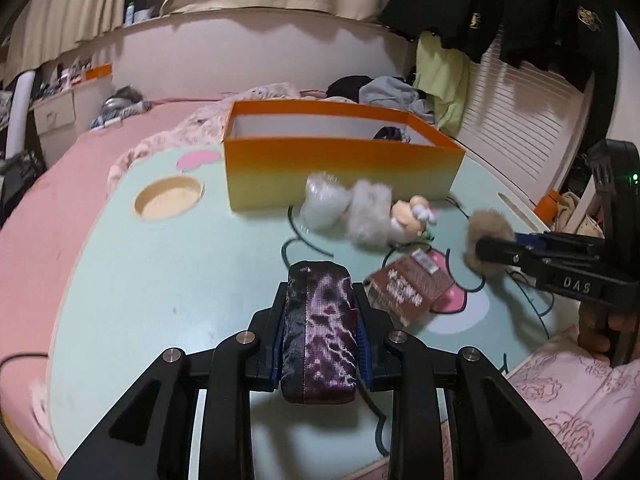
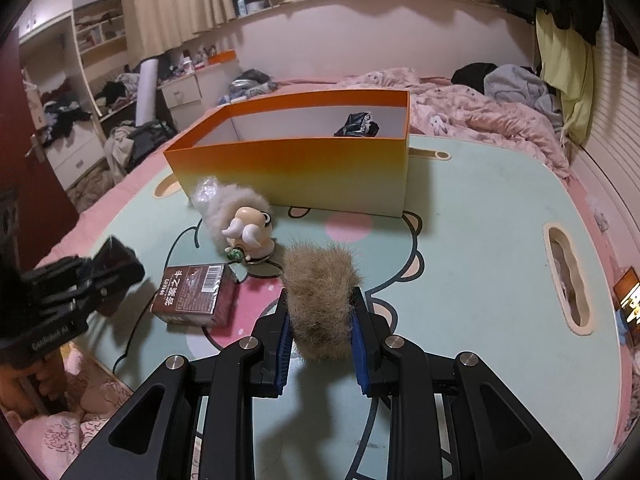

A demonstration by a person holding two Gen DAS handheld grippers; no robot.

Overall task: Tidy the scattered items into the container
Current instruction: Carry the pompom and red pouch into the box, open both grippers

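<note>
Box (image 2: 296,176) orange fading to yellow-cream, white inside. Pouch (image 1: 320,328) purple-white marbled. Fur ball (image 2: 320,300) tan. Card pack (image 2: 196,296) brown. Table (image 2: 472,240) mint, pink cartoon print.

- Left gripper (image 1: 320,308): matte black plastic linkage arms, all angular, triangular cutouts in the outer links at 7 and 5 o'clock.
- Round silver screw heads on every pivot.
- Blue ribbed pads on the inner faces of the fingers (image 1: 280,332).
- Right gripper (image 2: 322,320): same black build, same blue pads, same silver pivots.
- White "DAS" lettering on its side, small green light glowing at 3 o'clock in the left wrist view.
- Partly legible white lettering on the left one's body.
</note>
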